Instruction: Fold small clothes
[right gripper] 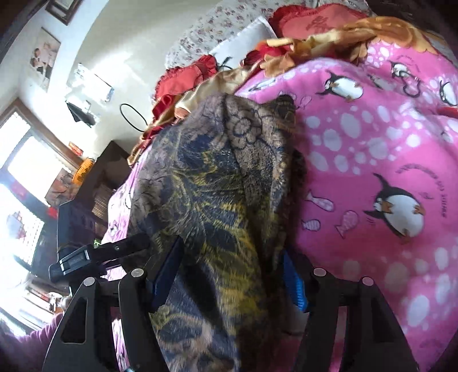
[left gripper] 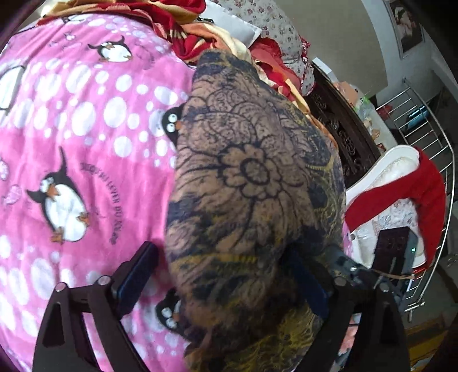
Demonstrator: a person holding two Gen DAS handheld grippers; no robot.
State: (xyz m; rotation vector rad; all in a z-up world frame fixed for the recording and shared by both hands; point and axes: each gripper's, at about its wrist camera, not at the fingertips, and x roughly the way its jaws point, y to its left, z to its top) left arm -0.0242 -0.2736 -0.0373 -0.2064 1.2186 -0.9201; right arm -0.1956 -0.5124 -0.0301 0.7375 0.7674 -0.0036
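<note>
Bedroom clutter behind; work surface is a bed under a pink penguin blanket (left gripper: 86, 120). Red and orange bedding (left gripper: 177, 25) is heaped at 12 o'clock. The patterned cloth (left gripper: 252, 186), tan and navy with yellow threads, lies bunched down the middle, running from 12 to 6 o'clock in both wrist views. Looks soft, light, limp and a bit fuzzy: should drape, won't hold a crease, low slip. Left tool (left gripper: 226, 286) is spread wide, cloth between the jaws, left pad clear of it. Right tool (right gripper: 232, 280) is spread, straddling the cloth; contact unclear. Best hold: a hem or corner, single layer, not the bunched middle.
</note>
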